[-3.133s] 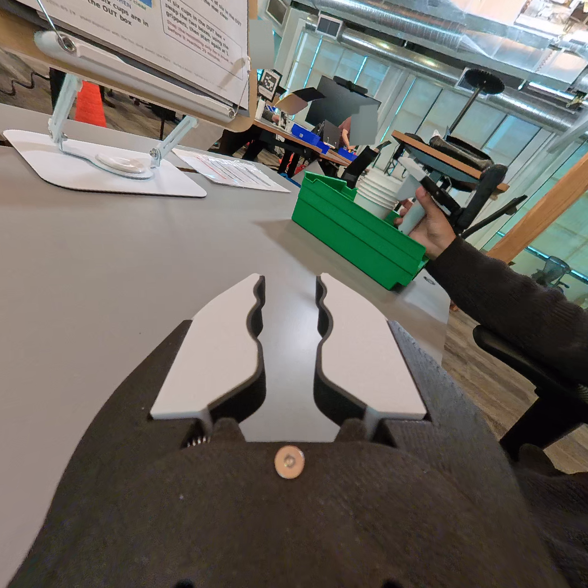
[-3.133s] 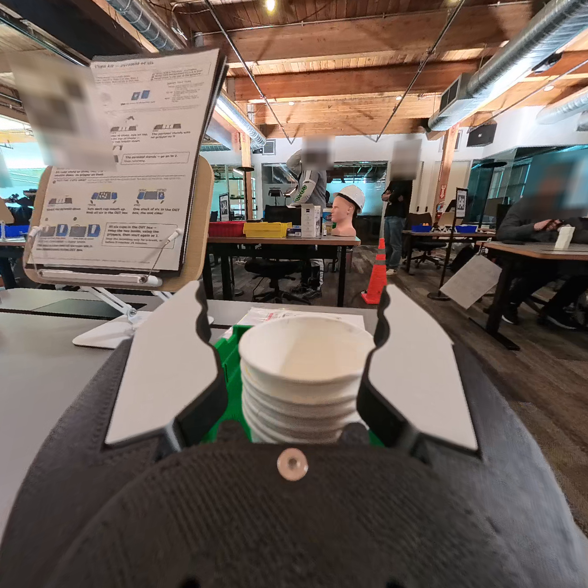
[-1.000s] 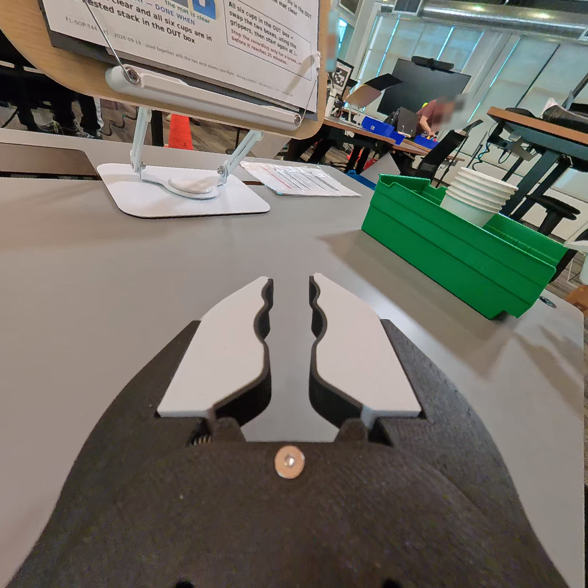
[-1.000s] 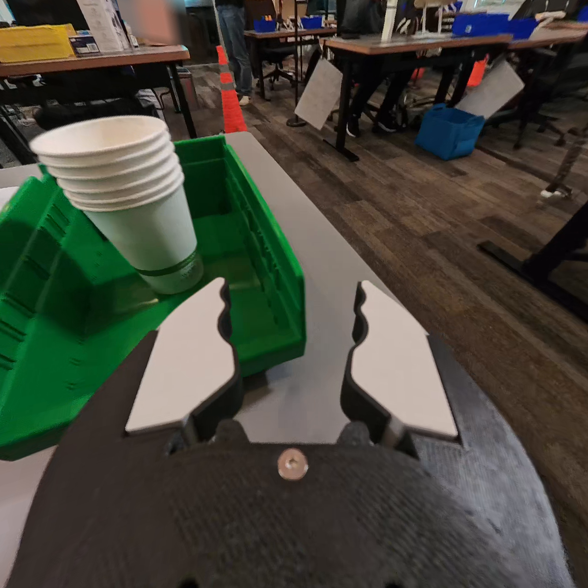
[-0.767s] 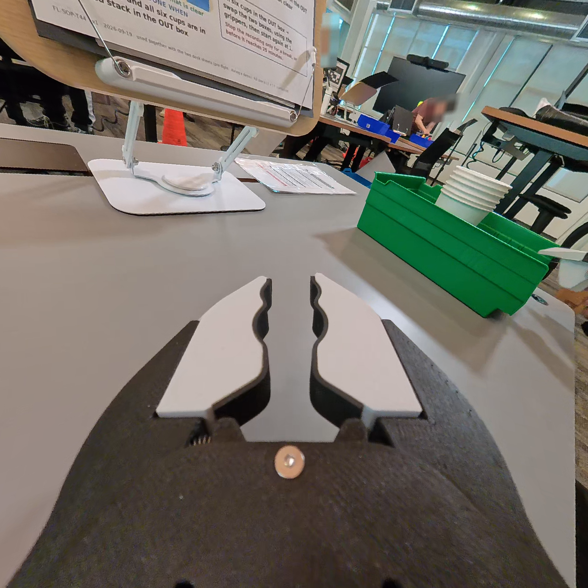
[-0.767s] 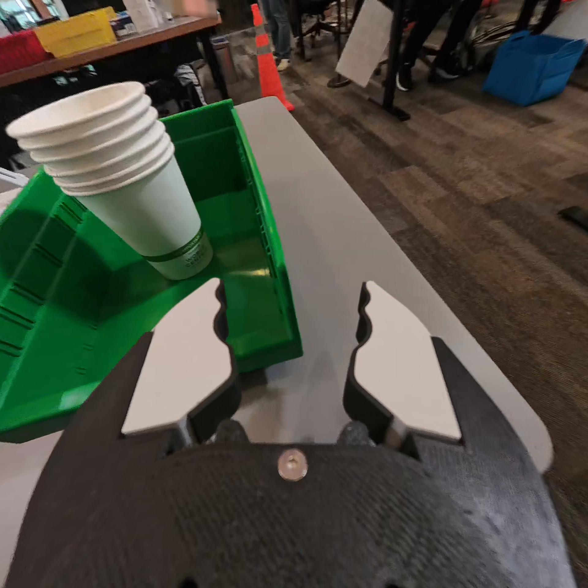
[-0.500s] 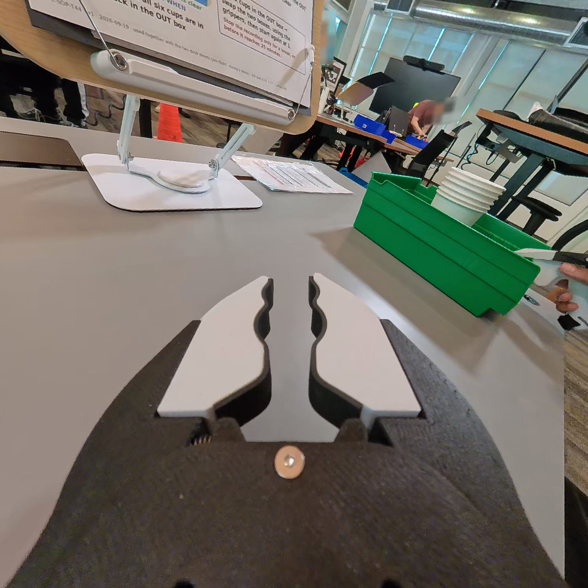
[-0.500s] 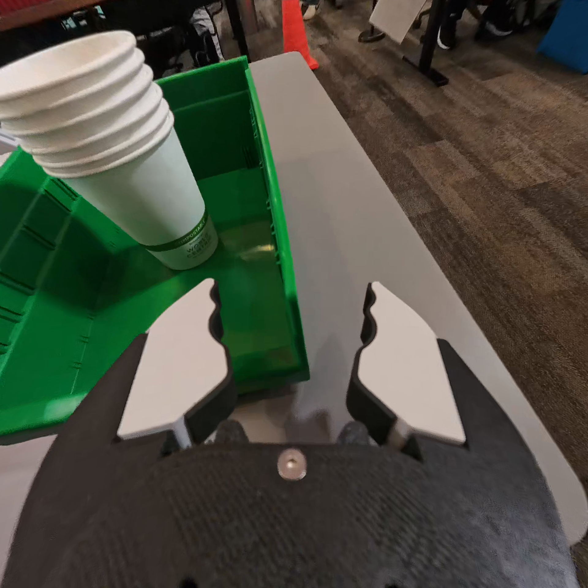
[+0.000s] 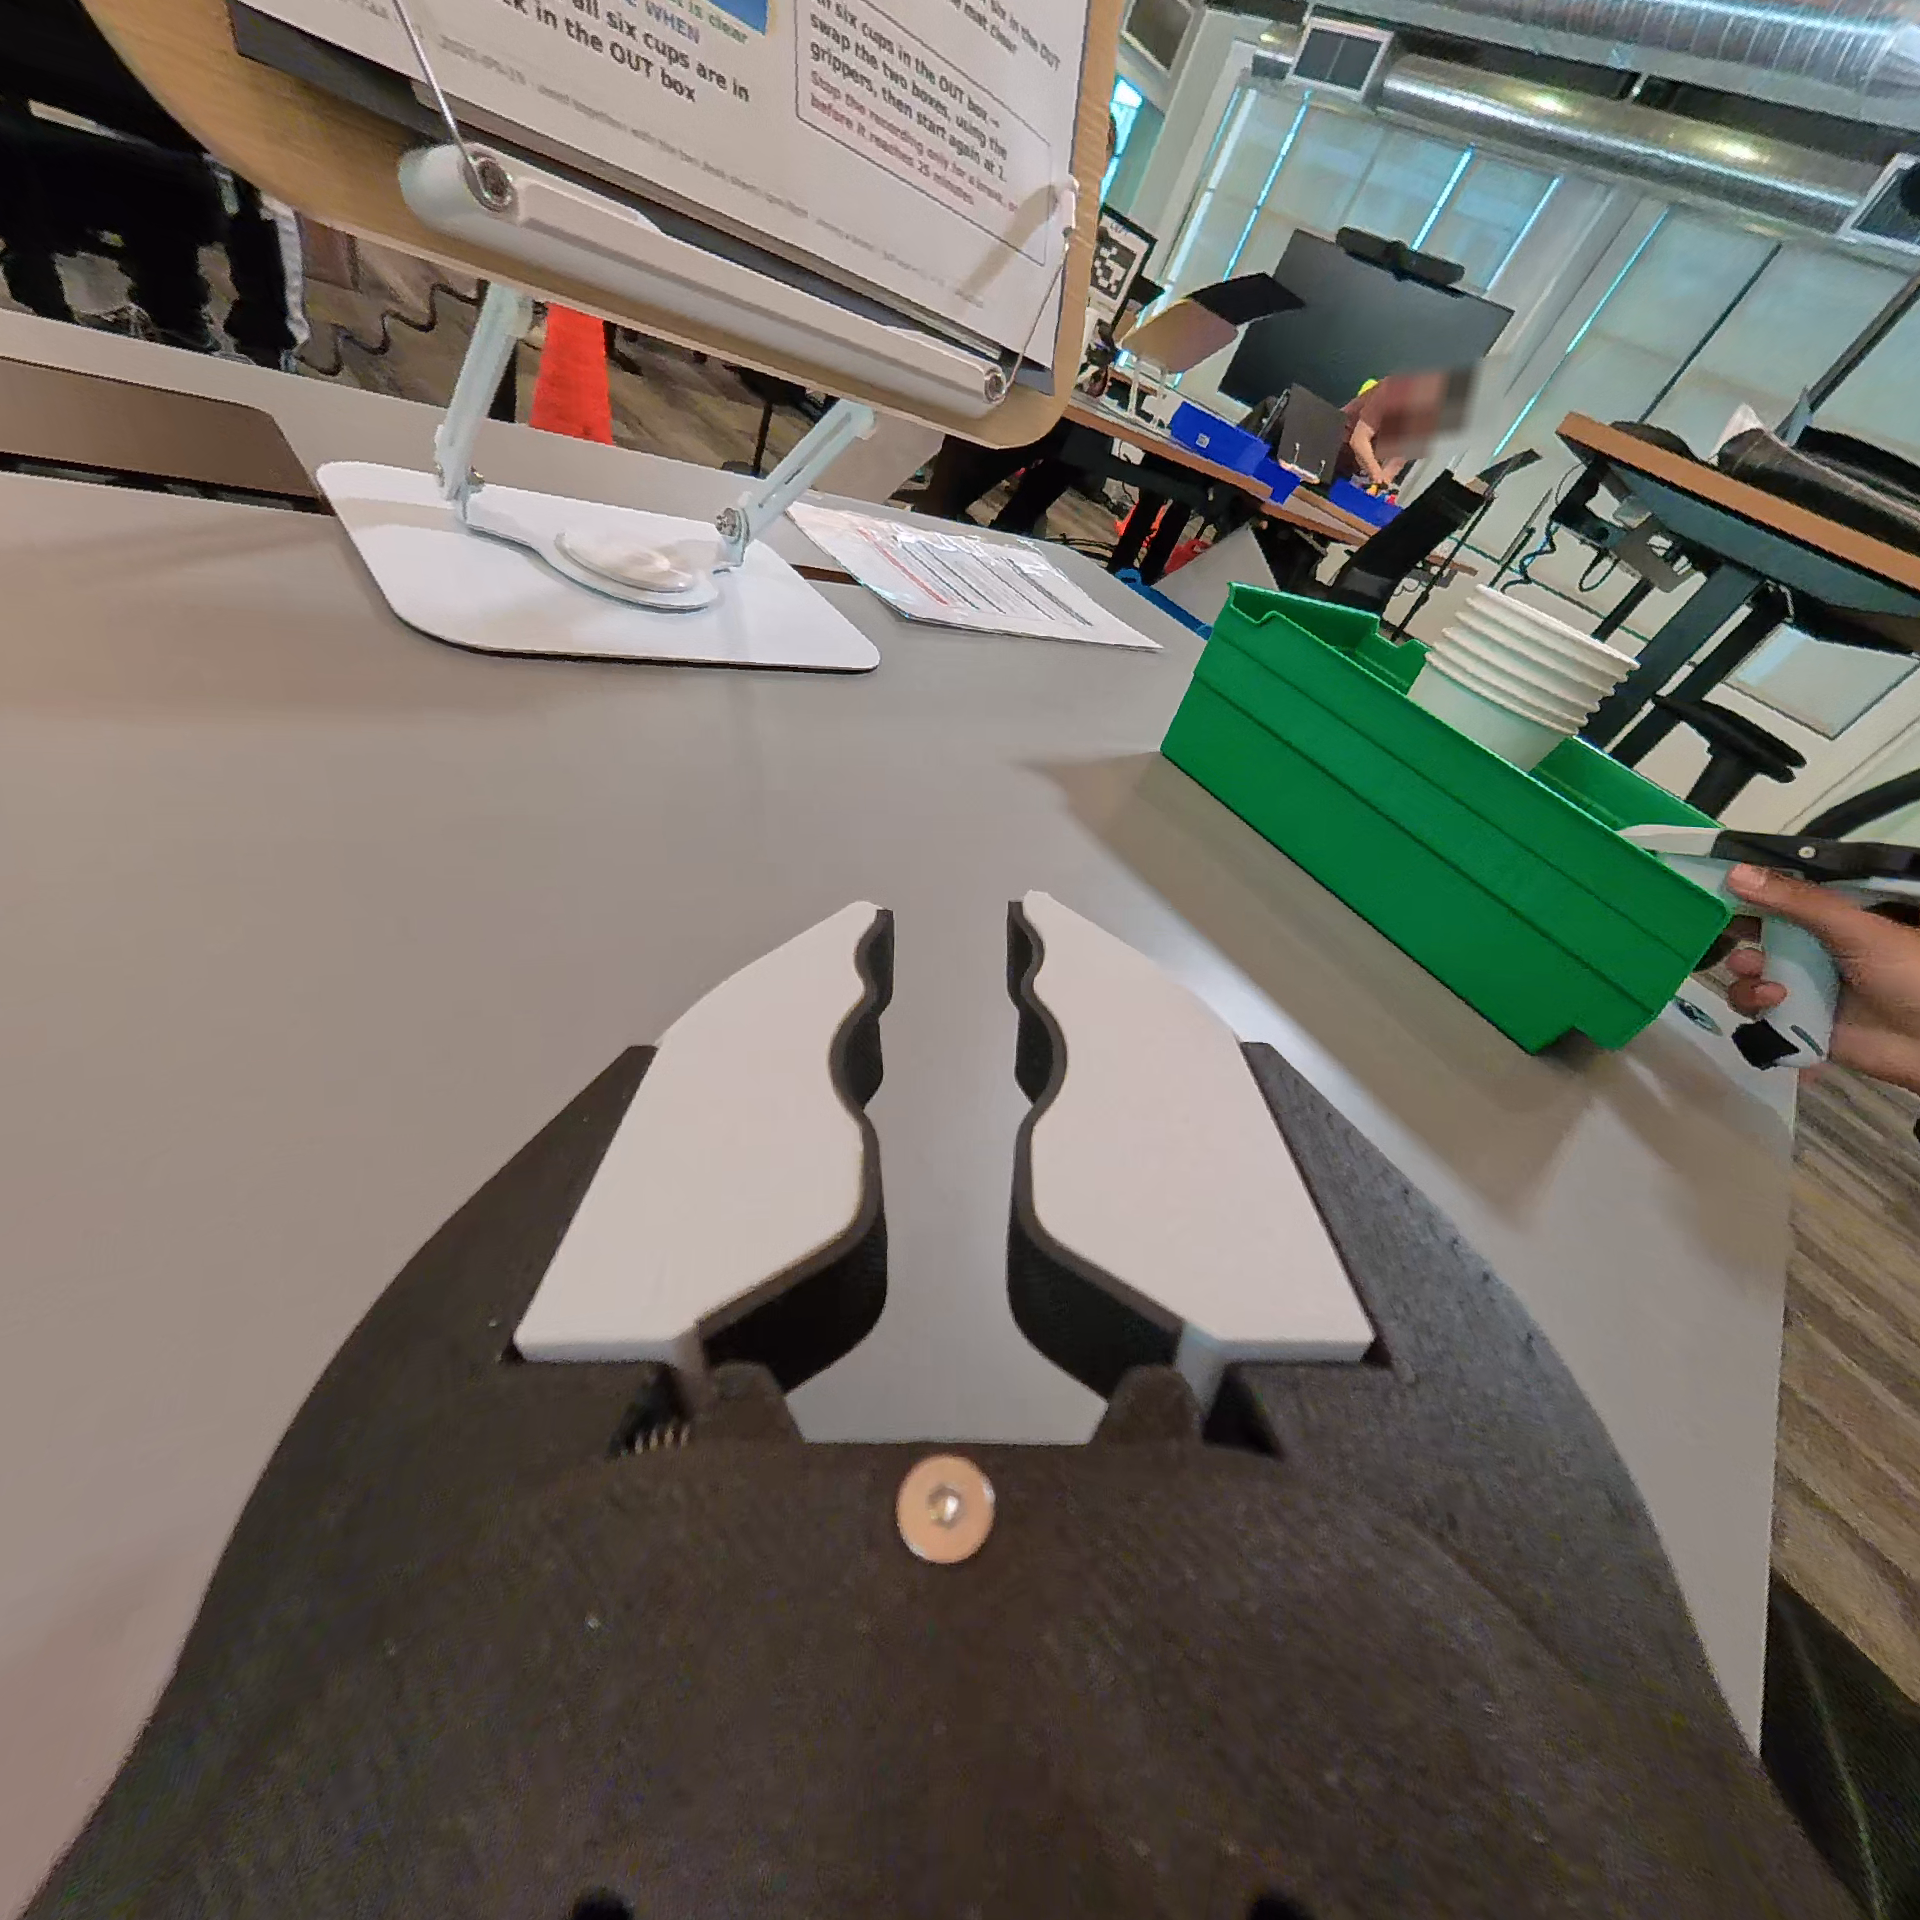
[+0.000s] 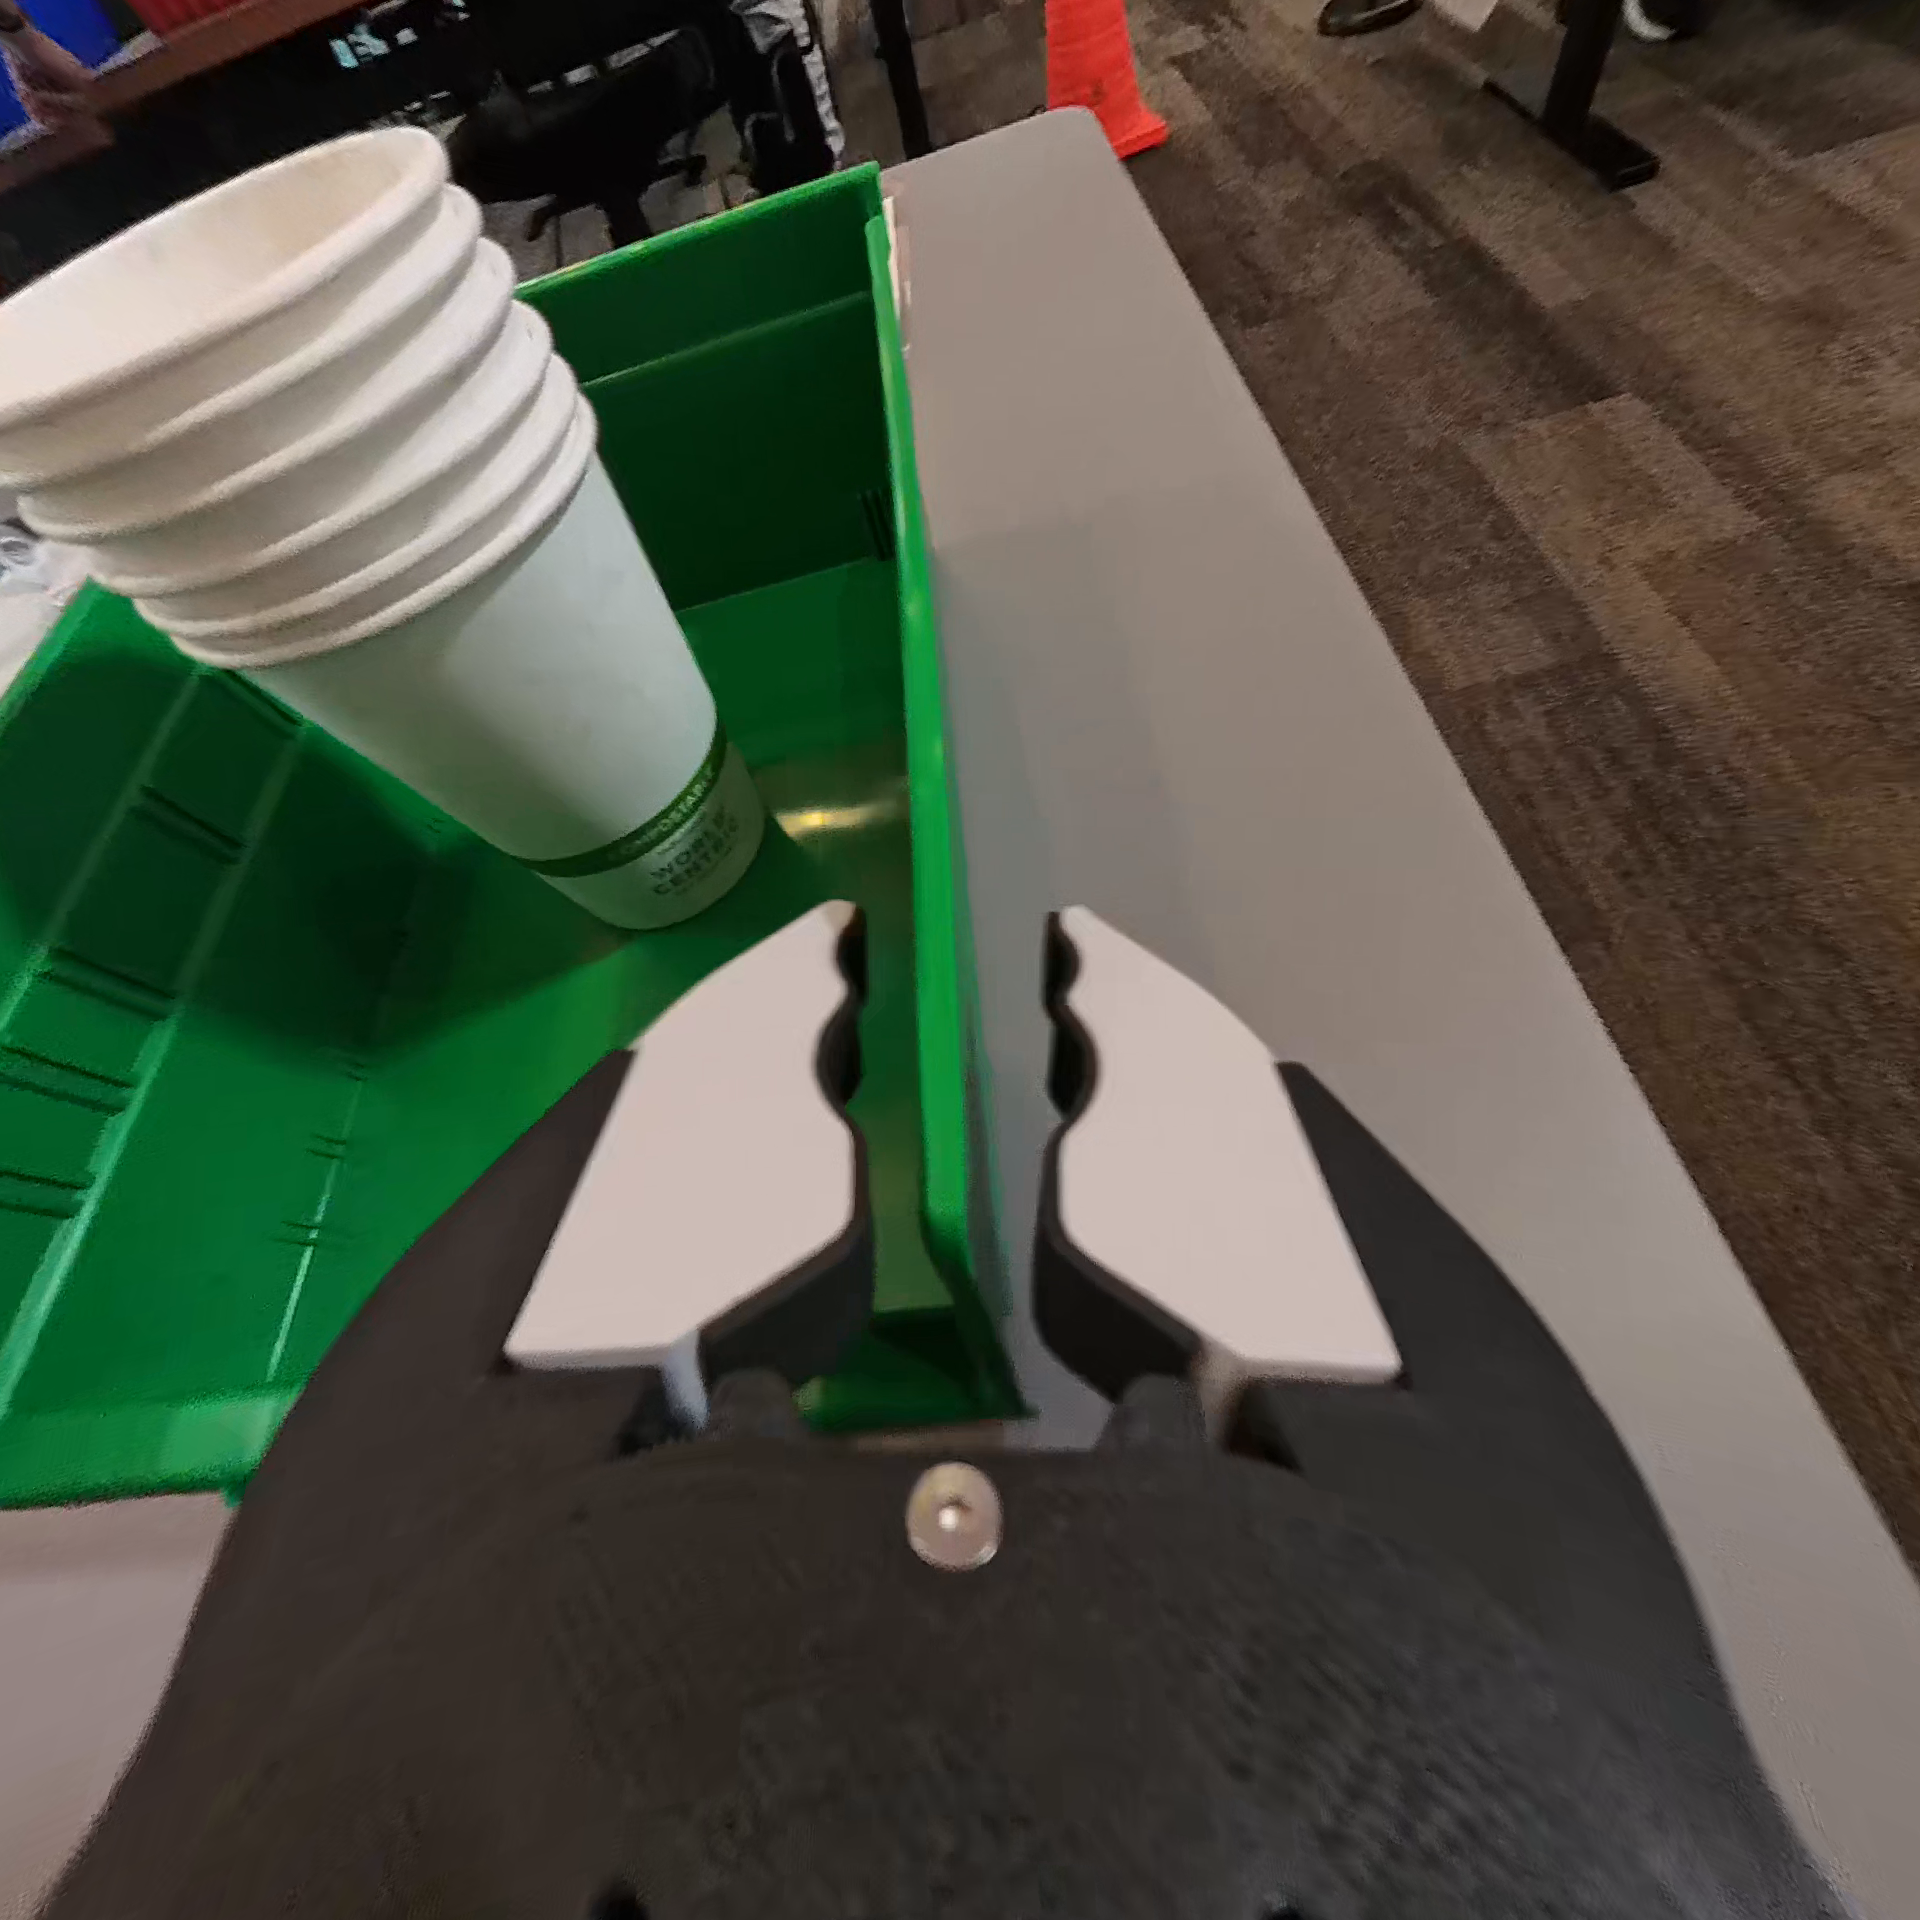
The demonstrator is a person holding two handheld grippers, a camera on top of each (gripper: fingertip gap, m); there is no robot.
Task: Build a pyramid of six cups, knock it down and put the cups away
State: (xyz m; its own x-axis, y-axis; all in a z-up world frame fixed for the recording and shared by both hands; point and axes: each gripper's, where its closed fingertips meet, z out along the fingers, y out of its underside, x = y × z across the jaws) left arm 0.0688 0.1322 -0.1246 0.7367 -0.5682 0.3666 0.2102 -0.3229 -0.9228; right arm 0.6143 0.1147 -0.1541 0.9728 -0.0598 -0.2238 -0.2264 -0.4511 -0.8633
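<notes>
**right claw straddling the bin wall, left claw idle over the desk**

my right claw (image 10: pixel 951 925) sat astride the near corner of the green bin (image 10: pixel 187 1039), 1 finger inside and 1 outside its right-hand wall. the jaws were narrowed around that wall, though i could not tell whether the pads actually pressed it. that placement suited gripping the bin by its edge, i judged. the stack of white paper cups (image 10: pixel 343 499) stood upright inside the bin, near that wall and clear of my fingers.

my left claw (image 9: pixel 945 920) held nothing; its jaws were a narrow gap apart, hovering over bare desk (image 9: pixel 416 883), well apart from the bin.

the desk was smooth and grey. a white document stand (image 9: pixel 592 582) with a printed sheet stood at its back, a laminated sheet (image 9: pixel 971 582) beside it. beyond lay wood-look flooring, an orange cone (image 10: pixel 1091 62), other desks and big windows.
</notes>
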